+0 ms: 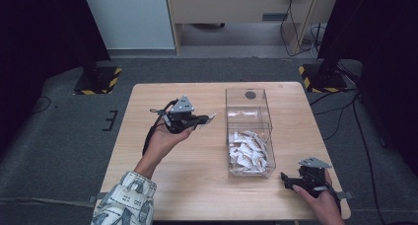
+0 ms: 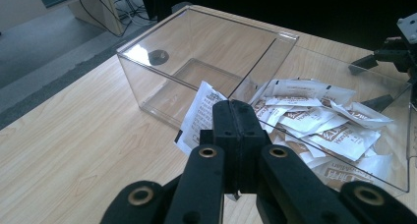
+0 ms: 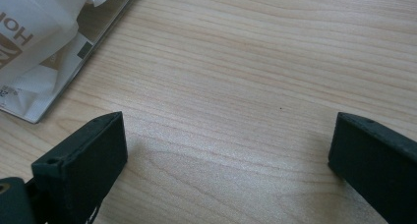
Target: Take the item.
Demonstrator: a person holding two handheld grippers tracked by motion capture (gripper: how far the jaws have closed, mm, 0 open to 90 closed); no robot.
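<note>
The left gripper (image 2: 235, 117) has its two jaws pressed together on one white sachet (image 2: 199, 117), held above the wooden table (image 1: 197, 175) just beside the clear two-compartment box (image 1: 249, 131). One compartment holds a heap of sachets (image 1: 248, 151), too jumbled to count. The right gripper (image 1: 287, 180) sits low near the table's front edge, jaws spread wide apart

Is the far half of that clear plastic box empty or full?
Empty. The far compartment shows only its bare clear floor, while the white sachets are piled in the near compartment behind the divider.
</note>
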